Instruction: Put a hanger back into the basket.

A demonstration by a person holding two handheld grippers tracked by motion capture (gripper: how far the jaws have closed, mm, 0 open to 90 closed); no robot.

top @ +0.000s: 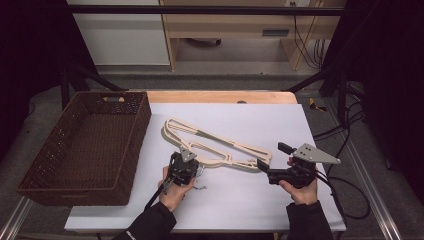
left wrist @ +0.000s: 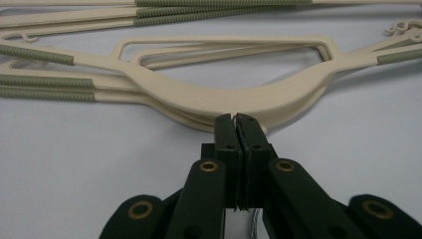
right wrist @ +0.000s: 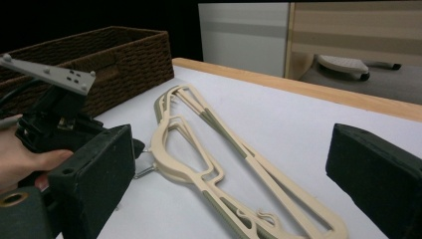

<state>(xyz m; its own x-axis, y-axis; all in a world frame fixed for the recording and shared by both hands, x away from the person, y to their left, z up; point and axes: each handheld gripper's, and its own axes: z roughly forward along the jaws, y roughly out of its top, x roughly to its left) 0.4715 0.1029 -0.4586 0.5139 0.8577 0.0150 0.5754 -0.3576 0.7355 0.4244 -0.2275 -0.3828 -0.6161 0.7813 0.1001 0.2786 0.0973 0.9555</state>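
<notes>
Several cream plastic hangers with grey-green ribbed grips lie stacked on the white table top, slanting from upper left to lower right. My left gripper rests at the middle of their near side. In the left gripper view its jaws stand pressed together at the hangers' curved neck, with a thin metal hook wire running between them. My right gripper is open at the stack's right end. In the right gripper view its pads stand far apart, with the hangers lying on the table ahead.
A dark brown woven basket stands at the table's left, close to the hangers' far end. The wooden table edge runs along the back. Cables trail off to the right. White surface lies in front of both hands.
</notes>
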